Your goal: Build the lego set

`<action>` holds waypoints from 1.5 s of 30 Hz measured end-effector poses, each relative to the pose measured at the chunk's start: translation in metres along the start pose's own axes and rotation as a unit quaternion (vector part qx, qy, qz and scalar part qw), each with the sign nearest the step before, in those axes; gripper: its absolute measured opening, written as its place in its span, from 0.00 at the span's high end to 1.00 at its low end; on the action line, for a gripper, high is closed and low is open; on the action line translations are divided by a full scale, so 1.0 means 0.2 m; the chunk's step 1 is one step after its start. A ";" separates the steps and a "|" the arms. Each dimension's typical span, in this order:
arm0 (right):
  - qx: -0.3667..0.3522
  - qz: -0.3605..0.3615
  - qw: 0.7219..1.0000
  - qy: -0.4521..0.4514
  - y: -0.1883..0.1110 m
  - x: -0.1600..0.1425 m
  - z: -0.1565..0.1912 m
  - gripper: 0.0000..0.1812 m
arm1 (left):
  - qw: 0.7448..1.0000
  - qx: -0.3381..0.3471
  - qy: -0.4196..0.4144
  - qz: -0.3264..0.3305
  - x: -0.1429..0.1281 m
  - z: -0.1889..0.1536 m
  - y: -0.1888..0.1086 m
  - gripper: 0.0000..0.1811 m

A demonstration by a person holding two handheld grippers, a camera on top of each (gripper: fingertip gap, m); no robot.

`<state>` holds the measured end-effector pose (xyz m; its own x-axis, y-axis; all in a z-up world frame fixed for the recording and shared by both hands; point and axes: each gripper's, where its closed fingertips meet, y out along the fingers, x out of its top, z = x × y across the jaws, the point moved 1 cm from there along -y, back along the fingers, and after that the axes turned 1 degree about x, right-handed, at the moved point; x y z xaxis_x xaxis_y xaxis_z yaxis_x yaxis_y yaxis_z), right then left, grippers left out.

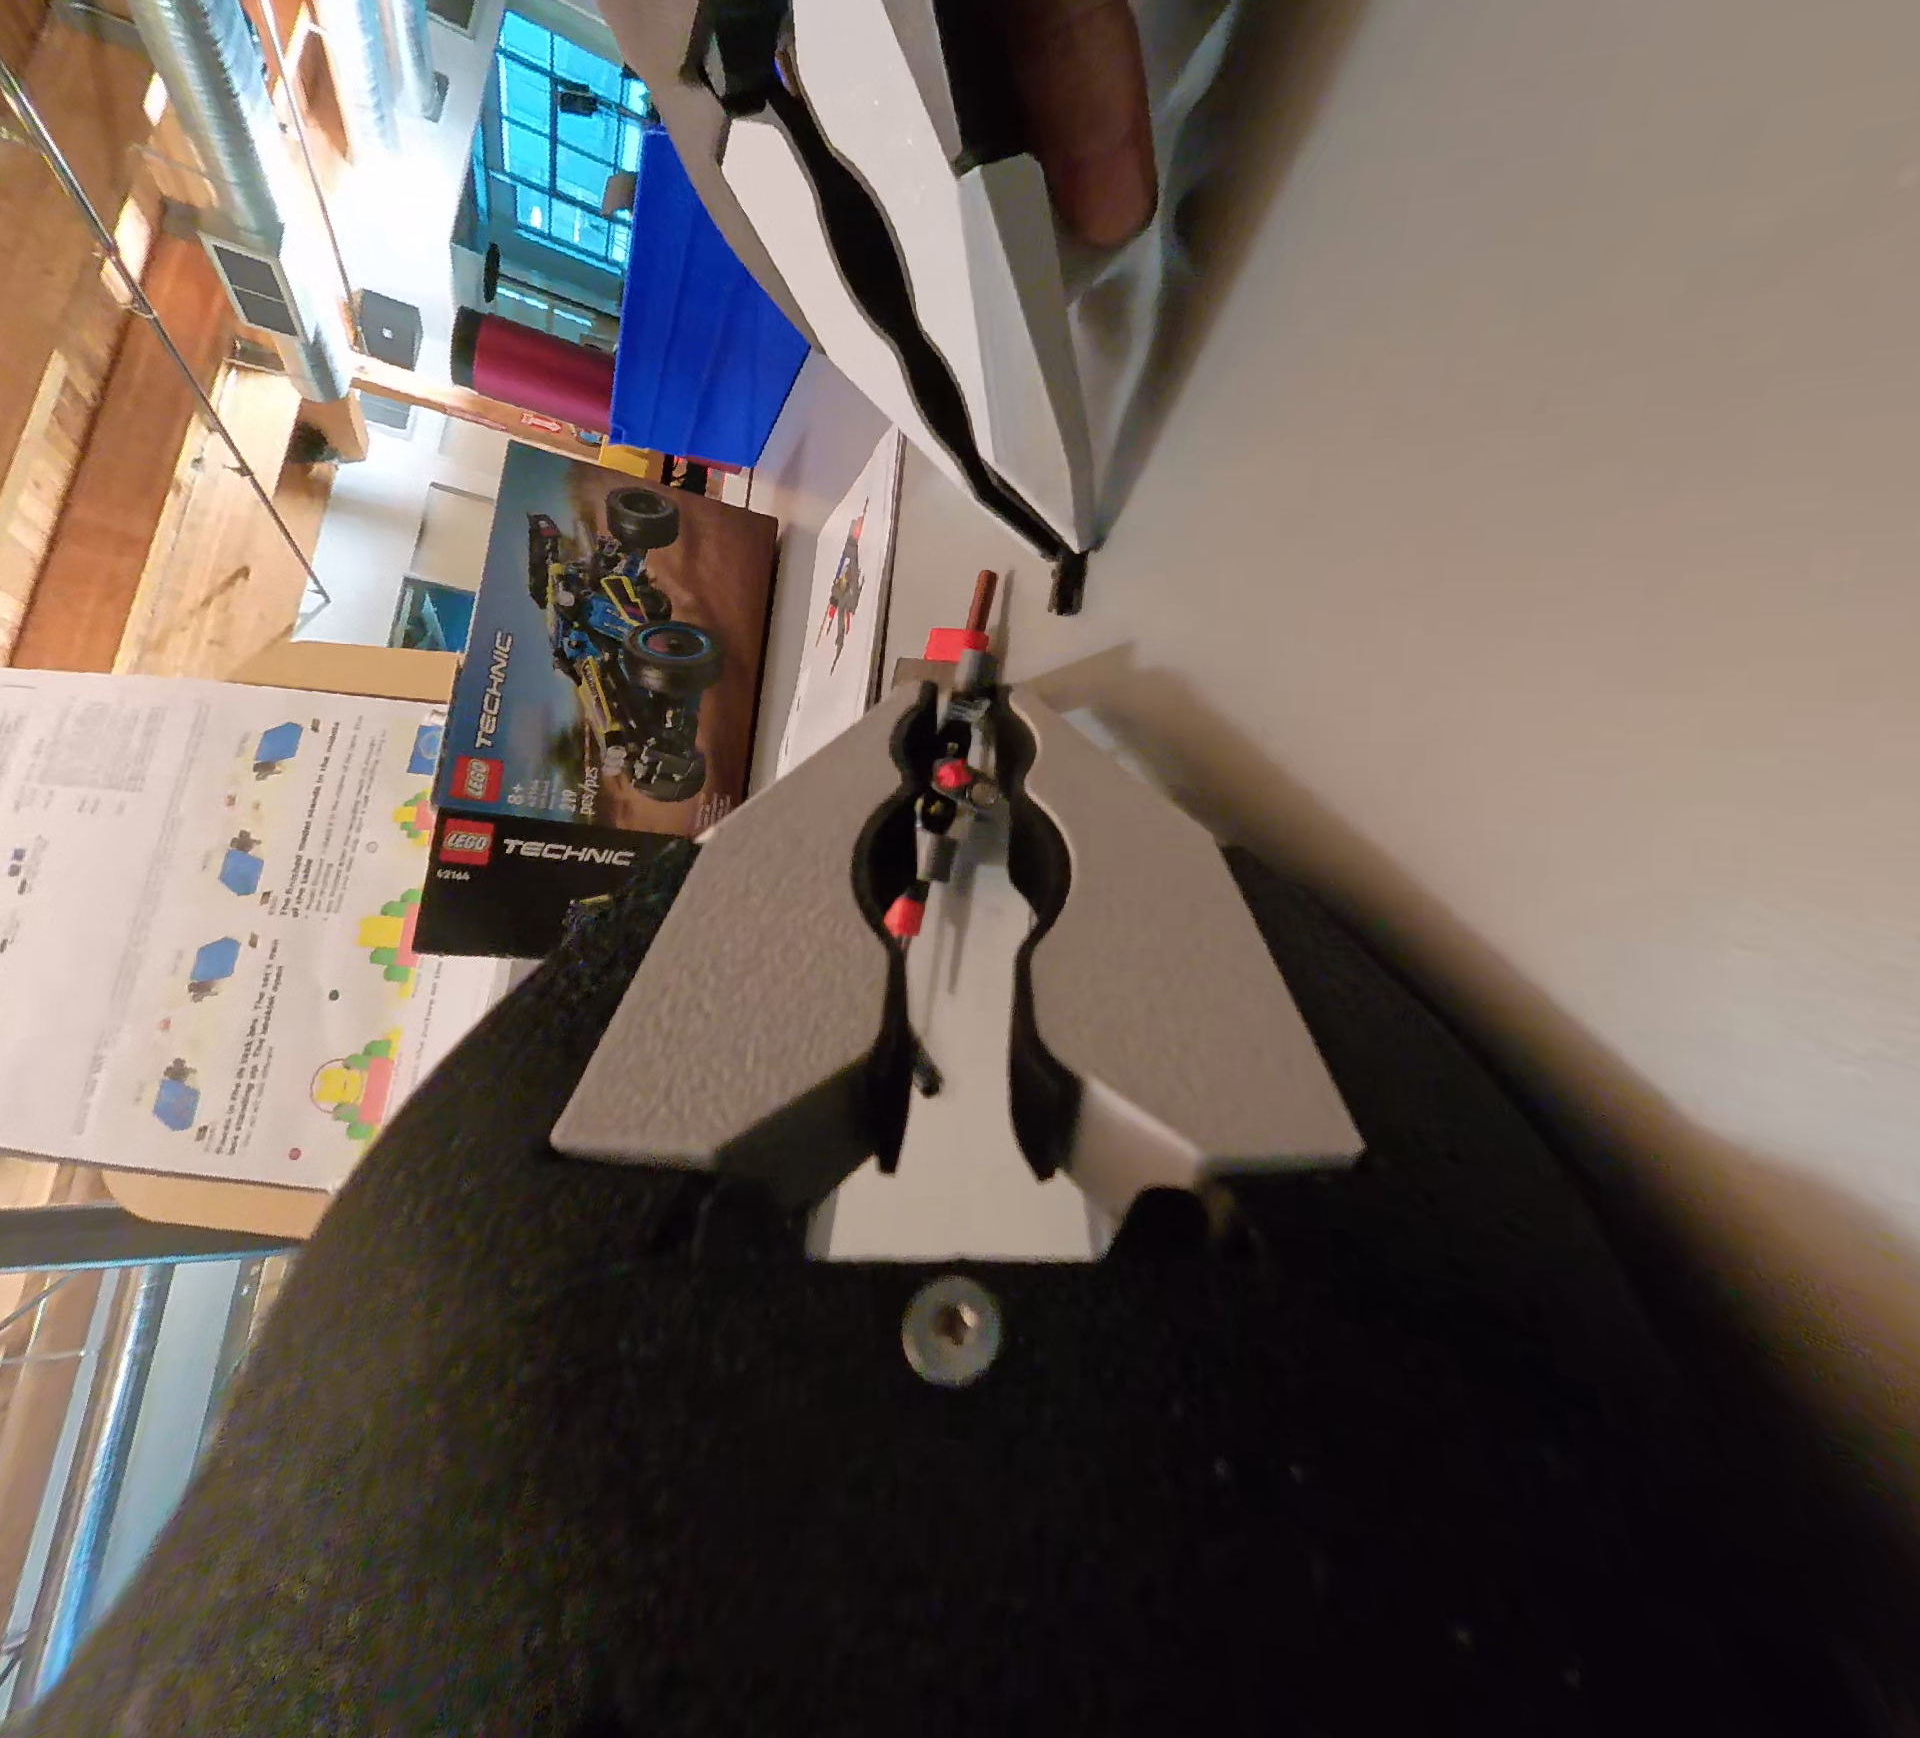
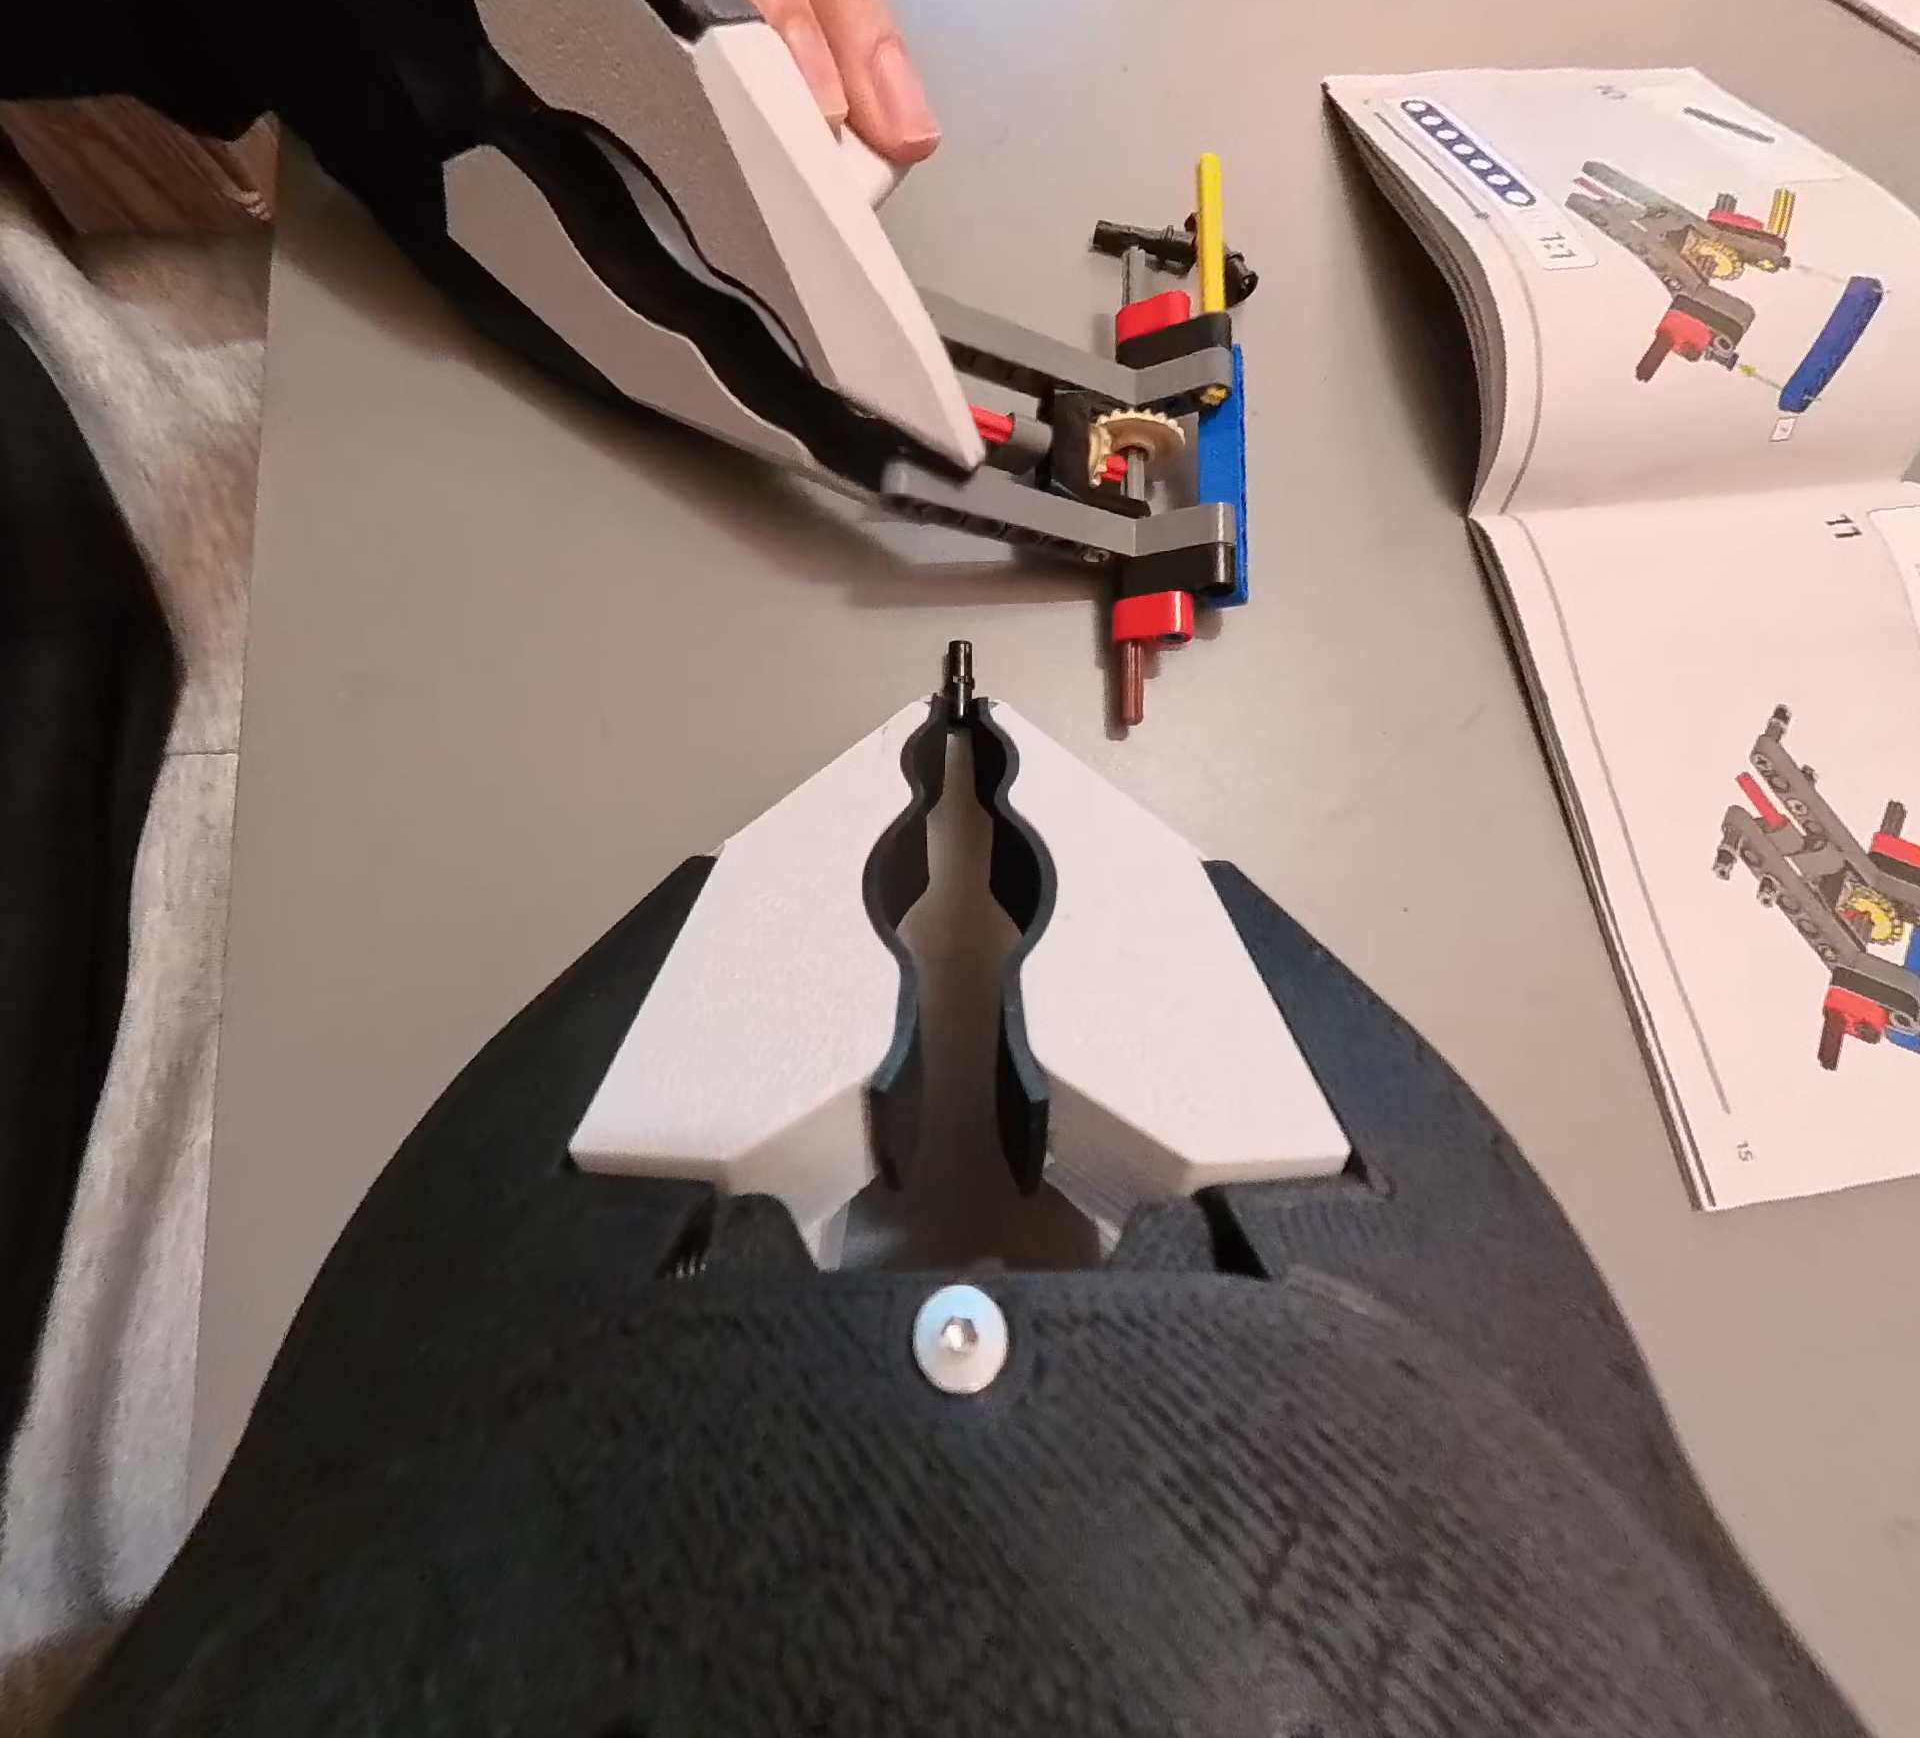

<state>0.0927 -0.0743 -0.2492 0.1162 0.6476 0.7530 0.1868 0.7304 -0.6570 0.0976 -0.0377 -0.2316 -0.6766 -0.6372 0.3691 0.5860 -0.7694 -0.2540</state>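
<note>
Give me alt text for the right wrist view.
The right gripper pinches a small black pin at its tips above a grey table. Ahead, the left gripper clamps a partly built Lego frame, beside an open instruction booklet.

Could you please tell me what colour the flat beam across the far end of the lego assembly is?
The flat beam is blue, clearest in the right wrist view.

Grey table (image 2: 623, 857); exposed brick wall (image 1: 62, 317), silver ducts (image 1: 208, 57), bright paned window (image 1: 561, 130).
</note>
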 end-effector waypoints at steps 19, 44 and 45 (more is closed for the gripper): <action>0.000 -0.003 1.000 -0.009 -0.01 0.00 0.00 0.90 | 0.982 0.033 0.102 0.153 0.04 -0.04 0.02 0.97; -0.269 -0.099 0.876 -0.387 -0.01 0.26 -0.01 0.78 | 0.997 -0.012 0.045 -0.056 0.13 0.10 -0.12 0.98; -0.271 -0.104 0.871 -0.397 -0.02 0.27 0.00 0.79 | 0.997 -0.017 0.044 -0.060 0.14 0.10 -0.12 0.98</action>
<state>0.0981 -0.0413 -0.2058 -0.6450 0.6174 0.4504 0.5819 0.7788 -0.2342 0.0746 -0.0364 -0.1976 -0.7779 -0.5409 0.3199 0.4844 -0.8404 -0.2429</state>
